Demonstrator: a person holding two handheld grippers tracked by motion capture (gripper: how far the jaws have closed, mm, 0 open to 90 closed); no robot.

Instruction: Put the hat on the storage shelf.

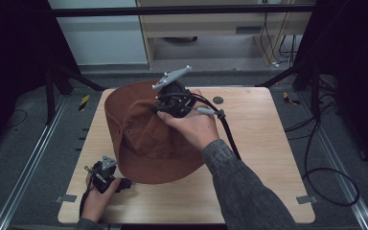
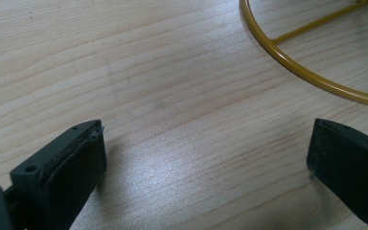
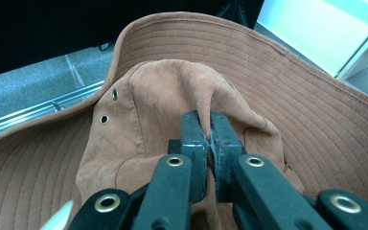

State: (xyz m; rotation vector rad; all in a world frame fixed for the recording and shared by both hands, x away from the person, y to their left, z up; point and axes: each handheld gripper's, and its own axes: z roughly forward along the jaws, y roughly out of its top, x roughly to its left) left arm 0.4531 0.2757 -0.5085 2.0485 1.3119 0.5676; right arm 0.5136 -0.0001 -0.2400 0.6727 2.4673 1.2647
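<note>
Right gripper (image 3: 210, 139) is pinching the brown hat's (image 1: 146, 139) crown.
Left gripper (image 2: 206, 158) is hovering spread over the table (image 2: 163, 86), beside a yellow wire ring (image 2: 311, 75).

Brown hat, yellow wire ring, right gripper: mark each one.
Brown hat (image 1: 143, 143): high view, on the brim.
Yellow wire ring (image 2: 311, 75): left gripper view, on the curved rim.
Right gripper (image 3: 210, 128): right gripper view, between the fingertips pinching the crown.

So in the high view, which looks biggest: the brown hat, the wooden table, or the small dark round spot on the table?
1. Light wooden table, by far the largest.
2. Brown wide-brimmed fabric hat, spread over much of the table's left half.
3. Small dark round spot, tiny beside the hat.
</note>
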